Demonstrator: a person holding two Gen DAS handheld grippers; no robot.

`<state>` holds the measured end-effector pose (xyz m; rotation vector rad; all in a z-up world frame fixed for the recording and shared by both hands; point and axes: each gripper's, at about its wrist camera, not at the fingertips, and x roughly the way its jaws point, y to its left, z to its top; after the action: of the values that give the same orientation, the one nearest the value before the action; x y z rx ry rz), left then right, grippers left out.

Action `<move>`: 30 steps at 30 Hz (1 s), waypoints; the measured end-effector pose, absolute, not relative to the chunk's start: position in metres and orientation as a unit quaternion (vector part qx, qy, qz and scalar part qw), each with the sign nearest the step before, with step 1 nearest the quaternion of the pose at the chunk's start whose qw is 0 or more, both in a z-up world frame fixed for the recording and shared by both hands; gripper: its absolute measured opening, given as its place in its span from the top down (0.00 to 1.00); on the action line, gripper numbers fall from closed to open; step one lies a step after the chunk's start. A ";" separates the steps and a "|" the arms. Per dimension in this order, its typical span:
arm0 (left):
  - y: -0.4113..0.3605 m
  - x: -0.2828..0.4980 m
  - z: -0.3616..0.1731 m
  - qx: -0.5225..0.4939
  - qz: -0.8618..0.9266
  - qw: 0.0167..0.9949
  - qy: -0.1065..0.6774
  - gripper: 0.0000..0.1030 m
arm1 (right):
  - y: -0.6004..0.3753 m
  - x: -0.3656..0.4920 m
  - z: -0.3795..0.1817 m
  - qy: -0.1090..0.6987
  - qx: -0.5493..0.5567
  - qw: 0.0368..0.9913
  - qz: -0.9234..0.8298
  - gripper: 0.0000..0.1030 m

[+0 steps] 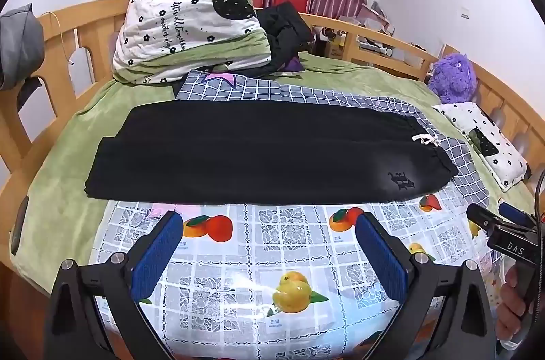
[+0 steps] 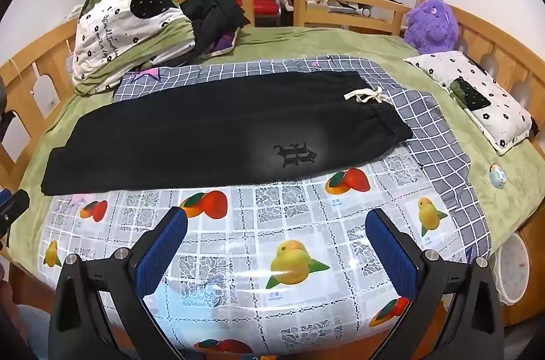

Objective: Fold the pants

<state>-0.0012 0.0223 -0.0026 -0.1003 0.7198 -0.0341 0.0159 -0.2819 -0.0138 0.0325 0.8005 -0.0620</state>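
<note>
Left wrist view shows my left claw spread wide and empty, like my right claw; the black pants lie flat across the bed — I'd pinch both hem corners together, lifting evenly toward the waistband.

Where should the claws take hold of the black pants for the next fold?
Probably at the cuff end of the black pants, taken from the near edge: they lie flat lengthwise, waistband with the drawstring on the right, so the free leg ends can lift over toward it.
</note>
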 end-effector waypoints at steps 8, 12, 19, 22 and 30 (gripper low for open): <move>0.025 -0.002 -0.002 -0.049 -0.017 0.935 0.352 0.01 | -0.283 0.016 -0.013 0.389 0.015 0.921 -0.030 0.01; 0.026 -0.002 -0.002 -0.050 -0.016 0.934 0.352 0.01 | -0.282 0.016 -0.013 0.391 0.017 0.920 -0.030 0.01; 0.028 -0.002 -0.003 -0.051 -0.017 0.934 0.353 0.01 | -0.284 0.016 -0.014 0.392 0.020 0.919 -0.029 0.01; 0.028 -0.002 -0.003 -0.050 -0.018 0.934 0.353 0.01 | -0.283 0.017 -0.013 0.389 0.018 0.920 -0.030 0.01; 0.028 -0.002 -0.003 -0.052 -0.018 0.934 0.353 0.01 | -0.284 0.017 -0.015 0.393 0.023 0.919 -0.029 0.01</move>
<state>-0.0021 0.0283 -0.0031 -0.1054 0.7219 -0.0364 0.0166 -0.2845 -0.0146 0.0480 0.8072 -0.0592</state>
